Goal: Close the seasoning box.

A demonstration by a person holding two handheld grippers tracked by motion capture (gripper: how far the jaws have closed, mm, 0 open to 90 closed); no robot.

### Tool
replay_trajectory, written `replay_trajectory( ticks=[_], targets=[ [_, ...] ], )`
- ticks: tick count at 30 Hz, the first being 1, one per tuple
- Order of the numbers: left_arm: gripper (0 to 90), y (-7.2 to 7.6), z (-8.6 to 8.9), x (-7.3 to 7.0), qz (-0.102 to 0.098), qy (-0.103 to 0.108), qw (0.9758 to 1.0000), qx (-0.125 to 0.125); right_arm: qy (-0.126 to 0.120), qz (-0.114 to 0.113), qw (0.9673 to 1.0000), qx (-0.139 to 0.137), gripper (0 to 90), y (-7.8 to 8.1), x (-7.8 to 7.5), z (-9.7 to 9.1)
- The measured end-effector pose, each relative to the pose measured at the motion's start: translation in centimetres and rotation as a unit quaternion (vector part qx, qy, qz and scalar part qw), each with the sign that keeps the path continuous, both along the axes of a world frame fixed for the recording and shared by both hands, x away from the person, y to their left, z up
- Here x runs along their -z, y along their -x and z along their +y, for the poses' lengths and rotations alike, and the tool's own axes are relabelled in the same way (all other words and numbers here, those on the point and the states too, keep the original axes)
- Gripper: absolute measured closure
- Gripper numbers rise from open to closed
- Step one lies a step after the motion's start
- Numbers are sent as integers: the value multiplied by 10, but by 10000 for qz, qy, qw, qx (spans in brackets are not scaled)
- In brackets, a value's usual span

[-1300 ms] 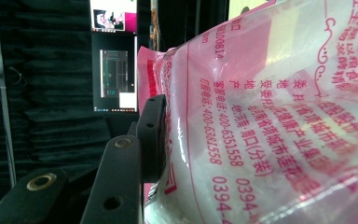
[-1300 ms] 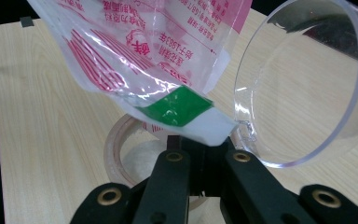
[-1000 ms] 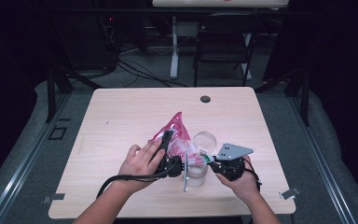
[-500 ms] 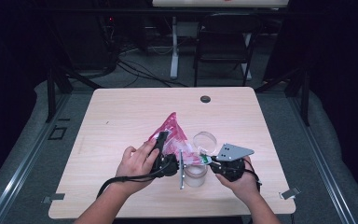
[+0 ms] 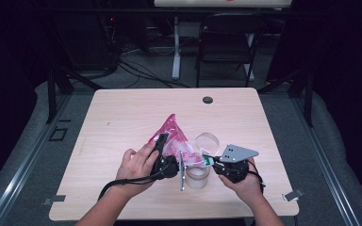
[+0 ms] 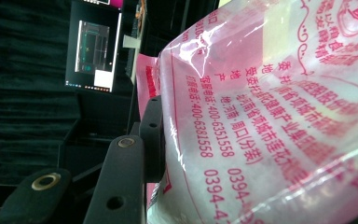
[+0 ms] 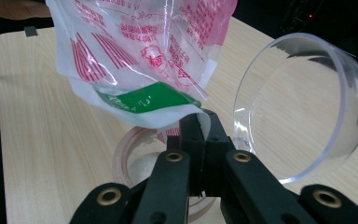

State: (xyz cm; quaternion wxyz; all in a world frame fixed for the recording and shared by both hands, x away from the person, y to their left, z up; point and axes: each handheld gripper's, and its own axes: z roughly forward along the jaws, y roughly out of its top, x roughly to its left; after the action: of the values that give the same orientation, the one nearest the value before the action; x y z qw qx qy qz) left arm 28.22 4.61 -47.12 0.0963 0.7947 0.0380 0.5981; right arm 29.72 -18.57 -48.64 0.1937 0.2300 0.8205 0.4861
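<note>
Two grippers hold one pink-and-clear bag [image 5: 173,136] above a jar [image 5: 197,175] near the table's [image 5: 122,117] front edge. Left gripper [image 5: 162,141] clamps the bag's side; right gripper [image 7: 198,126] is clenched on its lower edge by a green strip. Red Chinese print covers the bag, with readable numbers "400-6381558" and "0394-". Just beside lies a clear lid [image 7: 303,107].

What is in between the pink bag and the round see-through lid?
Nothing lies between them. In the right gripper view, the pink printed plastic bag and the clear round plastic lid stand side by side, with just bare wooden table behind the gap.
</note>
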Motion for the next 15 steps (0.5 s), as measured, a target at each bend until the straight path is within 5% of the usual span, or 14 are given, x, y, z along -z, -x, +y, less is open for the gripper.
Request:
replay_trajectory(
  ticks=[15],
  targets=[
    [648,0,1,2,76,2,10000,-24,-91,-99,9999,2,900,3,-6,-2]
  ],
)
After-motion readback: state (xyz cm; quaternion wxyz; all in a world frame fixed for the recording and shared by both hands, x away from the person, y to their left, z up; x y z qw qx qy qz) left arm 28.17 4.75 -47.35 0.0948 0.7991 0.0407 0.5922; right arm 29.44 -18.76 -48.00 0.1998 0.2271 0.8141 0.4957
